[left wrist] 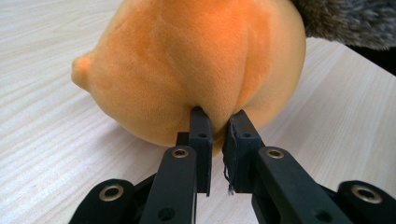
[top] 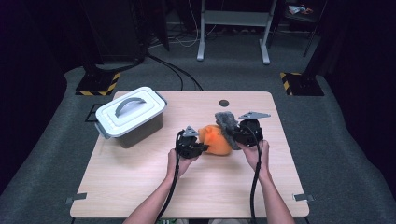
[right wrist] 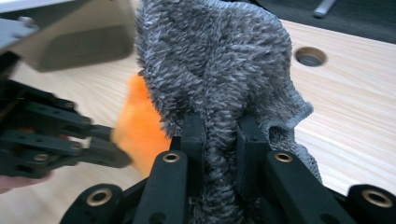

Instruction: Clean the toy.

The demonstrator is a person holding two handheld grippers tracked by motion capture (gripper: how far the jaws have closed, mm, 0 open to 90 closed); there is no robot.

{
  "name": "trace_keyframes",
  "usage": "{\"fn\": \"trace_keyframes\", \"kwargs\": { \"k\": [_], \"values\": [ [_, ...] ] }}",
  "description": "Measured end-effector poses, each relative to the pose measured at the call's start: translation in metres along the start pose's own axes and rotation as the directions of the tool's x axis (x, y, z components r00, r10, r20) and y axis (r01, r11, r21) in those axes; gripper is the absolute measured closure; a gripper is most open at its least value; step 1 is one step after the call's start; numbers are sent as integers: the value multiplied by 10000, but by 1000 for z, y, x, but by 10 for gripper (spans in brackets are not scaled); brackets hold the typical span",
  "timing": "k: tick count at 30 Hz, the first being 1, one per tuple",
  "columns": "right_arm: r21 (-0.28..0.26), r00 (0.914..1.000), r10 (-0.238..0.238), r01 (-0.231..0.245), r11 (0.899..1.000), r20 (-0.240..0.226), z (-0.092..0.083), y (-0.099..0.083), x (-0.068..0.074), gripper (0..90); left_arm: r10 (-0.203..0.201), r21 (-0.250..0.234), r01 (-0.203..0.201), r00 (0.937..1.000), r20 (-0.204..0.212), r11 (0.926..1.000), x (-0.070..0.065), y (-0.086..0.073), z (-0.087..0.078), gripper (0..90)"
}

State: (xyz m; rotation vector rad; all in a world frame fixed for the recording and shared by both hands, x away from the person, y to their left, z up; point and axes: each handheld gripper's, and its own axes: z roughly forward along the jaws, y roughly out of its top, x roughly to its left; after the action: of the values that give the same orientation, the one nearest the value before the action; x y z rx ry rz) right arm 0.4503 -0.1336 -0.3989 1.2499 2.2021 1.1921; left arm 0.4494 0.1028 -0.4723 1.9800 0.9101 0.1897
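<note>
- So the orange plush toy (top: 215,140) sits about mid-table, a bit right of center, with 2 grippers on it, 1 from each side.
- Left gripper (left wrist: 217,116) has its jaws nearly closed, pinching a small fold of the orange fabric on the toy's near-left side.
- Right gripper (right wrist: 220,123) is clamped tight on the fuzzy grey cover (right wrist: 215,60), which drapes over the toy's right and far side.
- Looks to me like the job is peeling that grey cover off the orange body, so I'd keep the left pinch planted low as the anchor.
- Pull the grey part up and away to the right, slow and steady; a thin fabric pinch like the left one can slip if you yank.
- Mind the lidded grey box (top: 132,114) at far left, well apart, so no real clash.
</note>
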Motion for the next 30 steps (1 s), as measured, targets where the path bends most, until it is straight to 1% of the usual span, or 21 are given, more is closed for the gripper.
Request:
{"fn": "trace_keyframes", "kwargs": {
  "k": [1,2,3,4,5,6,7,9,10,12,13,14,15,16,17,18,20,21,23,26,30],
  "values": [
    [-55,10000,-38,38,10000,-38,-1,1,3,767,-110,-4,110,9999,119,9999,-1,1,-1,824],
    [-84,9999,-124,123,9999,-100,-1,3,5,767,-110,-4,110,9999,119,9999,-1,1,-1,823],
    [-100,9997,-89,87,9999,-214,-2,4,8,767,44,18,-45,10000,70,10000,-3,3,-4,823],
    [-149,9995,-129,125,9998,-278,-2,5,10,767,-59,6,59,9999,93,10000,-5,3,-4,824],
    [-151,9994,-169,165,9998,-291,-1,5,13,767,116,13,-116,9999,32,9999,-5,4,-4,823],
    [-164,9991,-241,236,9996,-354,0,6,14,767,8,3,-8,10000,80,10000,-6,4,-4,823],
    [-170,9987,-194,186,9997,-477,2,6,15,767,-69,-10,69,9999,126,10000,-7,3,-4,823],
    [-68,9987,-262,260,9996,-446,7,6,18,766,203,-86,-202,9998,32,9998,-8,4,-3,824],
    [-21,9984,-288,288,9996,-484,11,5,19,766,213,-24,-212,9998,26,9998,-9,4,-3,824],
    [171,9981,-610,612,9980,-121,18,5,23,766,560,65,-559,9982,-209,9984,-12,5,-1,824],
    [226,9981,-596,600,9979,-143,22,4,24,766,590,53,-589,9978,-293,9983,-13,5,1,823],
    [294,9966,-824,822,9962,35,25,4,25,767,574,74,-572,9980,-277,9983,-13,5,1,823],
    [415,9938,-1055,1040,9937,364,27,4,28,767,603,150,-599,9977,-307,9981,-12,5,2,823],
    [427,9933,-1079,1062,9934,407,29,3,29,767,580,164,-575,9978,-319,9982,-11,4,3,823],
    [479,9931,-1109,1091,9929,379,30,3,29,768,381,154,-379,9991,-173,9992,-9,3,3,824],
    [469,9921,-1164,1142,9923,464,30,2,28,768,121,146,-119,9999,-110,9998,-7,2,3,824],
    [442,9941,-1032,1016,9938,337,31,2,26,769,39,187,-38,10000,-90,9998,-5,2,3,824],
    [435,9942,-1002,985,9942,379,31,1,25,769,18,144,-16,9999,-137,9999,-5,2,3,824],
    [417,9959,-851,838,9956,305,30,0,22,769,83,140,-80,9998,-166,9999,-4,2,3,824],
    [429,9966,-772,760,9962,278,28,-1,18,769,136,142,-134,9997,-180,9998,-4,2,4,824],
    [439,9973,-634,617,9971,371,24,-3,14,768,152,100,-150,9996,-247,9998,-4,2,4,824]
  ]
}}
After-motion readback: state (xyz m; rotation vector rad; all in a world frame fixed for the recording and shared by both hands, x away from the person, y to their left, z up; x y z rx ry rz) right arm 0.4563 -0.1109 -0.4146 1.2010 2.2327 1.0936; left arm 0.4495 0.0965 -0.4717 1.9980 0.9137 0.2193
